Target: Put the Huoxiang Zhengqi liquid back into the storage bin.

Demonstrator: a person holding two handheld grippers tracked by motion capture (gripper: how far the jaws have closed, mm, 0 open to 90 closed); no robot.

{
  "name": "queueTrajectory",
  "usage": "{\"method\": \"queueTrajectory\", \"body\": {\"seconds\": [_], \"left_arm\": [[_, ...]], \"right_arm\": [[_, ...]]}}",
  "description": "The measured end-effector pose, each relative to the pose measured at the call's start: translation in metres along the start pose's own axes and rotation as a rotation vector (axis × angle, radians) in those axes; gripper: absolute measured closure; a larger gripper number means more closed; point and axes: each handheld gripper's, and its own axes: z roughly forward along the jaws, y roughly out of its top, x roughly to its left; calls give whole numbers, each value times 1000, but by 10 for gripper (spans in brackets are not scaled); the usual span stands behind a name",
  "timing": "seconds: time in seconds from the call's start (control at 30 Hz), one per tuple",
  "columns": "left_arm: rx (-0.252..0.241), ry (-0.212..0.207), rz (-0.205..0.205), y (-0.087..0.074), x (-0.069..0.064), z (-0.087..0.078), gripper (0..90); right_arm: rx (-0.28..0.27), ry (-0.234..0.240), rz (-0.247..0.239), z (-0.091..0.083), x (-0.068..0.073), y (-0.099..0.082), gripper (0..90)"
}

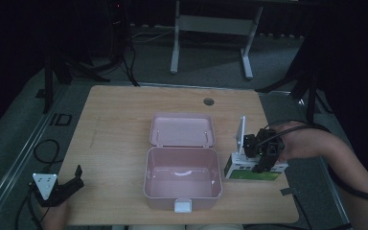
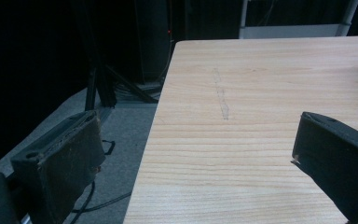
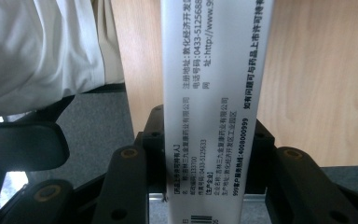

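Observation:
An open pink lunch box (image 1: 146,178) stands mid-table, empty, with its lid (image 1: 182,129) folded flat behind it. To its right a white and green carton (image 1: 249,172) lies on the wood. My right gripper (image 1: 263,160) is down on that carton from above, and in the right gripper view the jaws of my right gripper (image 3: 209,126) are shut on the carton's printed white side (image 3: 214,70). At the table's near left corner my left gripper (image 1: 76,178) rests open. In the left gripper view my left gripper (image 2: 196,140) has only bare wood between its pads (image 2: 60,158).
The wooden table (image 1: 115,115) has a cable hole (image 1: 209,101) near its far edge. A white desk frame (image 1: 211,24) stands on the floor beyond. Cables (image 1: 48,148) lie on the floor at the left. The person's pale clothing (image 3: 37,46) shows past the table's near edge.

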Motion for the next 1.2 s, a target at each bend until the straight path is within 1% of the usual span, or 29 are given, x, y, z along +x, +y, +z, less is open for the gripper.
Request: {"method": "queueTrajectory", "body": {"seconds": [0.1, 0.2, 0.3, 0.4, 0.5, 0.53, 0.63, 0.67, 0.7, 0.8, 0.87, 0.9, 1.07, 1.2], "left_arm": [[-1, -1, -1, 0, 0, 0, 22], [-1, -1, 1, 0, 0, 0, 21], [-2, -2, -1, 0, 0, 0, 21], [-2, -2, -1, 0, 0, 0, 22], [-2, -3, -2, 0, 0, 0, 21], [-2, -4, -2, 0, 0, 0, 22], [-2, -4, -1, 0, 0, 0, 21], [-2, -4, -1, 0, 0, 0, 21], [-2, -4, -1, 0, 1, 0, 22], [-3, -4, -2, 0, 1, 0, 22], [-2, -4, -2, 0, 1, 0, 21], [-3, -5, -2, 0, 1, 0, 21], [-3, -5, 0, 0, 0, 0, 21], [-3, -6, 0, 0, 0, 0, 21]], "right_arm": [[-1, -10, -10, -11, 3, 7, 620], [-6, -18, -11, -20, 4, 16, 620], [-17, -16, -17, -25, 5, 26, 620], [-27, -15, -34, -27, 6, 37, 620], [-28, -13, -42, -27, 7, 44, 621], [-24, -8, -51, -26, 8, 52, 621], [-20, -6, -69, -25, 10, 65, 620], [-20, -6, -69, -25, 10, 65, 620], [-18, 1, -78, -23, 11, 74, 620], [-15, 4, -92, -21, 12, 85, 620], [-19, -2, -110, -21, 14, 93, 620], [-21, 7, -110, -21, 14, 95, 620], [-40, -1, -118, -20, 16, 111, 620], [-42, 11, -130, -13, 18, 124, 620]]}}
